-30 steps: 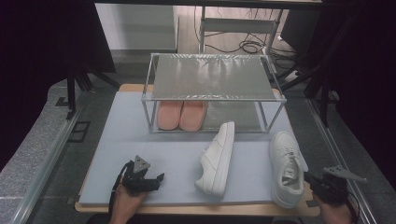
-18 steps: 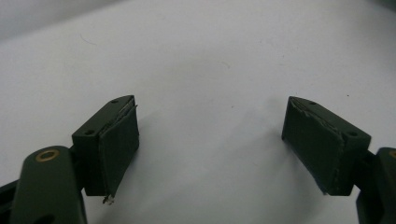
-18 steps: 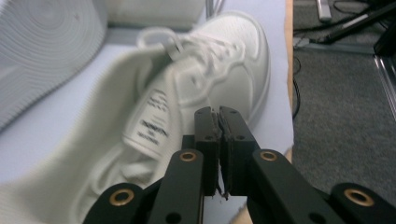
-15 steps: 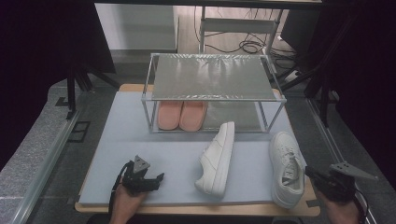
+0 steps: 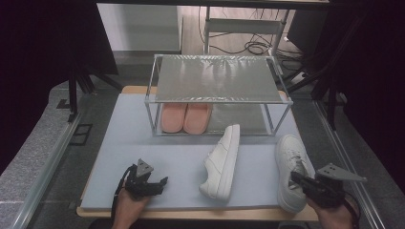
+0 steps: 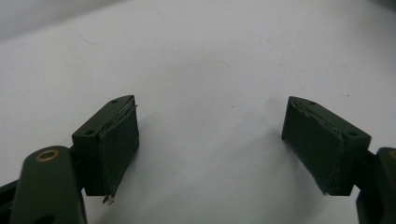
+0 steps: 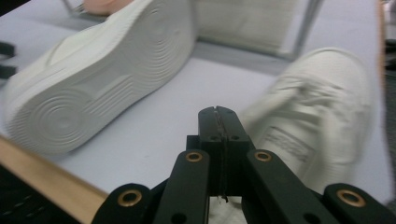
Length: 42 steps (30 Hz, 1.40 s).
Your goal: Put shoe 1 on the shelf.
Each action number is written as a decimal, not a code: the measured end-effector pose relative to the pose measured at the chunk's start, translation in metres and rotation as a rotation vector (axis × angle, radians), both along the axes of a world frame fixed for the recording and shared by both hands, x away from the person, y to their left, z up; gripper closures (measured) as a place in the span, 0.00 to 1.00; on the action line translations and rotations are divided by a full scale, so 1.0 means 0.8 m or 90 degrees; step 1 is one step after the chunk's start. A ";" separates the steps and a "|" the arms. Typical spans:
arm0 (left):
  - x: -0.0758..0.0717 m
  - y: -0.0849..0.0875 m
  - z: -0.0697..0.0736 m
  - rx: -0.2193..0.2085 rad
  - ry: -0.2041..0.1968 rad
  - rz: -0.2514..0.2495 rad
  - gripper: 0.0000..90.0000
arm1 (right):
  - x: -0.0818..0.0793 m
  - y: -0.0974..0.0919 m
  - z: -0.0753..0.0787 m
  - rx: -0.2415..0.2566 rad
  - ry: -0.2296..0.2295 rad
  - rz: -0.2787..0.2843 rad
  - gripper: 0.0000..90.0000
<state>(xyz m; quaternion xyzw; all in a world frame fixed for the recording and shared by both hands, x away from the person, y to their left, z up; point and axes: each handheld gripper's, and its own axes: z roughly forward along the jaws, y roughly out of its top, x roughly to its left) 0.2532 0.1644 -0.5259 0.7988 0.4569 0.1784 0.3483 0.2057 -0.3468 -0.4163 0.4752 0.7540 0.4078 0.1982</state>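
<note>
Left gripper [image 5: 161,182] sits at seven o'clock on the tabletop [image 5: 119,143], jaws wide and empty; right gripper [image 5: 295,177], jaws closed empty, hovers over the upright sneaker [image 5: 292,157].

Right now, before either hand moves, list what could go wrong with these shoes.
1. The right gripper is shut, its fingers pressed together, right beside the upright white shoe. Pushing forward like this would likely shove the shoe rather than grasp it.
2. That shoe lies near the table's front edge, so a shove might send it off.
3. The other white shoe lies on its side, sole outward, an awkward grasp.
</note>
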 end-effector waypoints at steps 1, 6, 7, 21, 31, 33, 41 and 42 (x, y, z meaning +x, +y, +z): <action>0.000 0.000 0.000 0.000 0.000 0.000 0.21 | -0.001 0.006 -0.001 0.000 0.001 0.007 1.00; 0.000 0.000 0.000 -0.002 0.000 0.001 0.21 | -0.009 0.033 -0.005 -0.009 0.004 0.047 1.00; 0.000 0.000 0.000 -0.002 0.000 0.001 0.21 | -0.011 0.039 -0.005 -0.010 0.004 0.053 1.00; 0.000 0.000 0.000 -0.003 -0.001 0.000 0.21 | -0.024 0.109 -0.025 -0.023 -0.006 0.128 1.00; 0.000 0.001 0.000 -0.003 -0.001 0.000 0.21 | -0.020 0.141 -0.031 -0.003 -0.010 0.169 1.00; 0.000 0.001 0.000 -0.003 -0.001 0.000 0.21 | -0.019 0.147 -0.030 -0.001 -0.012 0.176 1.00; -0.001 0.001 0.000 -0.003 -0.001 0.000 0.21 | -0.010 0.174 -0.027 -0.006 -0.017 0.207 1.00; -0.001 0.001 0.000 -0.003 -0.001 0.000 0.21 | -0.008 0.177 -0.027 -0.006 -0.018 0.209 1.00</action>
